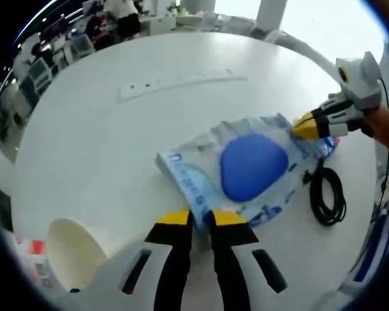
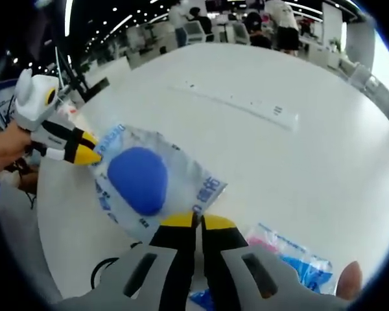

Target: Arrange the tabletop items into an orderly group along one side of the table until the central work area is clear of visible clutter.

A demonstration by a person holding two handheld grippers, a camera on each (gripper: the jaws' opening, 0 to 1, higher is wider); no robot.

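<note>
Both claws grip one clear bag point(image 1: 246, 172) with blue print, which lies flat on the white round table point(image 1: 117, 142). Inside the bag there is a blue rounded thing point(image 1: 253, 166).

In the left gripper view, the left claw point(image 1: 202, 219) is clenched on the near edge of the bag, its yellow tips close together. The right claw point(image 1: 306, 126) comes in from the right and pinches the far corner of the bag; a hand point(image 1: 382, 123) holds it. A coiled black cable point(image 1: 327, 194) lies just beside the bag, on its right. A white paper cup point(image 1: 74, 253) lies on its side near the left claw. A long white power strip point(image 1: 181, 84) lies well apart, further on the table.

In the right gripper view, the right claw point(image 2: 197, 222) is clenched on the near edge of the bag point(image 2: 149, 181), and the left claw point(image 2: 91, 154) grips the opposite corner. The power strip point(image 2: 243, 102) lies beyond. A second clear packet point(image 2: 285, 259) with pink and blue parts lies near the right claw, on its right.
</note>
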